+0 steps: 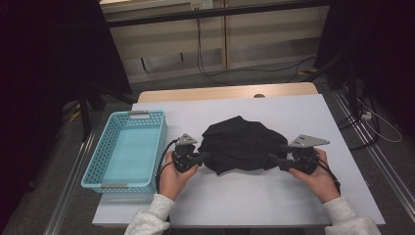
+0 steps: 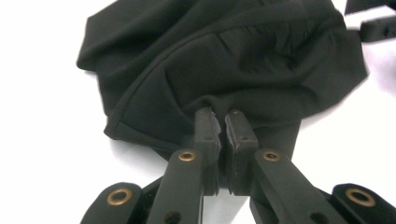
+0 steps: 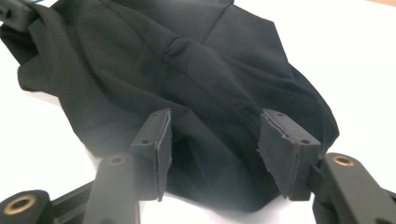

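Left pinch set, right side next on the black garment

Left tongs (image 1: 204,155) are clamped on the black garment's (image 1: 242,144) edge, mid-frame on the desk (image 1: 293,205); right tongs (image 1: 275,157) gape half-open, cloth between, unpinched. I'd grab a matching hem before lifting.

One black cloth (image 1: 242,144) lies at the centre of the frame. One blue basket (image 1: 100,161) sits at the left. One table (image 1: 274,205) bears both. Two grippers: the left gripper (image 1: 205,155) at the cloth's left edge and the right gripper (image 1: 275,157) at its right edge. Two hands, one on each gripper.
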